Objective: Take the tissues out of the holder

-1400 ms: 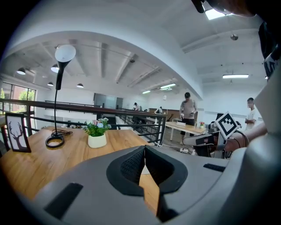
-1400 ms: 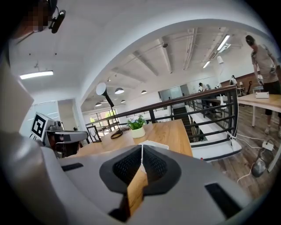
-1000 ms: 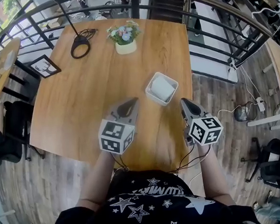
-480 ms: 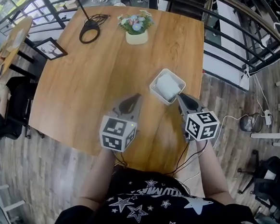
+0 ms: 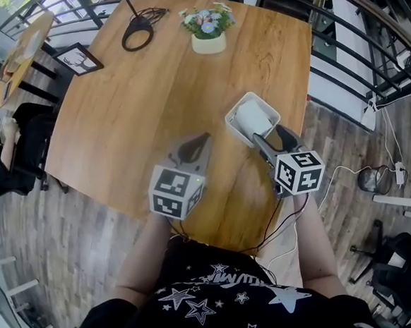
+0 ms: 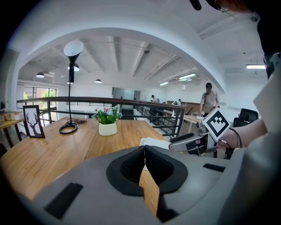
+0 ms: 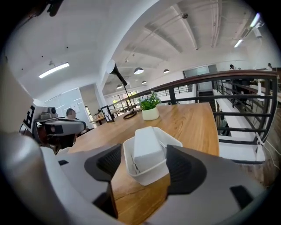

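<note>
A white square holder [image 5: 238, 115] stands near the right edge of the wooden table [image 5: 137, 108], with a white pack of tissues [image 5: 254, 116] upright inside it. My right gripper [image 5: 274, 140] is at the holder's near side. Its jaws have just been opening and now stand wide. In the right gripper view the holder [image 7: 151, 169] and tissues [image 7: 148, 147] sit between the two pads [image 7: 184, 169], untouched. My left gripper [image 5: 201, 142] hovers over the table to the holder's left, shut and empty; its pads [image 6: 131, 167] meet in the left gripper view.
A potted flower plant [image 5: 208, 32], a black lamp base with cable [image 5: 137, 38] and a framed deer picture [image 5: 78, 60] stand at the table's far side. A black railing [image 5: 352, 49] runs past the right edge. A person [image 6: 209, 99] stands far behind.
My right gripper's jaws went from shut to wide open and moved forward to the holder's near side. The left gripper stayed shut and sank slightly.
</note>
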`<state>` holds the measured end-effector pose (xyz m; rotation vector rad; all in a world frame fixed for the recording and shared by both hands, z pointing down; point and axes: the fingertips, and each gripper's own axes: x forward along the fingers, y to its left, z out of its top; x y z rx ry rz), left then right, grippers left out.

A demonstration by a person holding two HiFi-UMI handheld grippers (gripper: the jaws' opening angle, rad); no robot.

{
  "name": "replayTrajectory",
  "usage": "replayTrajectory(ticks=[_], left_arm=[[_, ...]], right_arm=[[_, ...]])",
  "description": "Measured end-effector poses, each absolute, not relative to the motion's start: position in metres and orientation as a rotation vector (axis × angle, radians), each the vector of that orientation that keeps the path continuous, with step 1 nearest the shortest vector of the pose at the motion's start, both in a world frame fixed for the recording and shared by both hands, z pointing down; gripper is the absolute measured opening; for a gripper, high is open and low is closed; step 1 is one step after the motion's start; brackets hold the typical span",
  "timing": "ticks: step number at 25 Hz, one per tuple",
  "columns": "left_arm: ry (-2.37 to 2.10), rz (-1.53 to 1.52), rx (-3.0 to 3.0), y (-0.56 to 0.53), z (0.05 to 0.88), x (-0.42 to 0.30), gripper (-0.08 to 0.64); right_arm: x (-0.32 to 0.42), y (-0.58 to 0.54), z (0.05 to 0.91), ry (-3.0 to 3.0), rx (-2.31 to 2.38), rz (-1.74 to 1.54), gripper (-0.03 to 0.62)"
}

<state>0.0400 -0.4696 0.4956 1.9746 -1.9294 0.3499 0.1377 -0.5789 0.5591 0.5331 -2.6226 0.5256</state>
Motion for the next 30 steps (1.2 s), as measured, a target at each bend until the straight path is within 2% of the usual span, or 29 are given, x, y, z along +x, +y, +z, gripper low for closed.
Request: replayTrajectory(ticks=[8, 30], left_arm=[[-1.933, 0.353, 1.960, -0.462, 0.499, 0.037, 0.014], [-1.951, 0.351, 1.918, -0.445, 0.501, 0.014, 0.014]], right_arm=[[0.122, -0.583, 0.571, -2.561, 0.488, 0.497, 0.318], [0.093, -0.596, 0.610, -2.265, 0.415, 0.320, 0.316]])
